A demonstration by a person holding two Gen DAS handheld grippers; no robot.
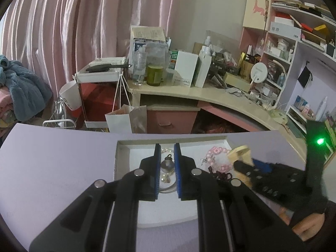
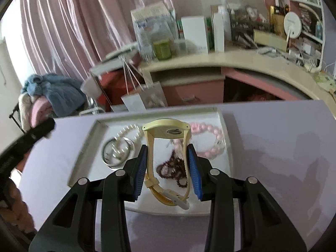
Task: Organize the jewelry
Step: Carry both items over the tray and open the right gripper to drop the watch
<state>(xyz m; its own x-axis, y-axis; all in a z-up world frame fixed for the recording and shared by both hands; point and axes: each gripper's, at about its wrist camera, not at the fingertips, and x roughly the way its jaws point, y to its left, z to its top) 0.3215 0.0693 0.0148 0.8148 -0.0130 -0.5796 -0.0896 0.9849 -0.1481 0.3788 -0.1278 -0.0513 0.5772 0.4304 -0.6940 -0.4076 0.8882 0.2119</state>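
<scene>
So on the left, the left gripper [image 1: 167, 163] hangs over the shallow white tray [image 2: 88, 138] on the lavender counter [image 1: 58, 159] with its fingers pinched down to a narrow gap and nothing between them; the little round silver pendant [image 1: 167, 164] lies right below the tips. Moving right, the right gripper [image 2: 168, 166] has its fingers closed on the two strap sides of the cream watch [image 2: 168, 129], held above the tray's middle with the face pointing away and the strap's long axis running back toward the hand. I'd guess the watch just goes straight down, since the pink bead bracelet [image 2: 210, 140] sits just right of it and the dark red beads [image 2: 174, 168] directly beneath.
</scene>
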